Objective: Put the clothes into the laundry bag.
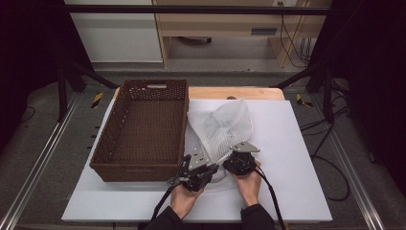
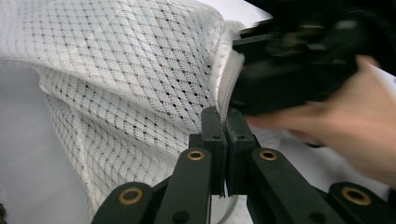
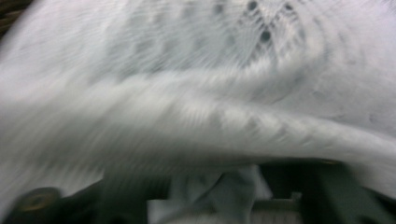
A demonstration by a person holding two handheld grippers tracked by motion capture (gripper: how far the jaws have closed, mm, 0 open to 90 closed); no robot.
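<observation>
A white mesh cloth (image 1: 222, 127) lies bunched on the white tabletop (image 1: 287, 158), to the right of the basket. My left gripper (image 1: 207, 165) is at the cloth's near edge. In the left gripper view its jaws (image 2: 225, 116) are shut together with the cloth's hem (image 2: 224, 88) pinched at their tips. My right gripper (image 1: 232, 157) sits just to the right, pushed into the same near edge. In the right gripper view the blurred cloth (image 3: 187, 93) drapes over its jaws and hides their tips, with a fold of fabric bunched low between them.
A brown wicker basket (image 1: 103, 143) stands on the left half of the table, its right wall close to the cloth and the left gripper. White tabletop extends to the right of the hands. A black frame and cables surround the table.
</observation>
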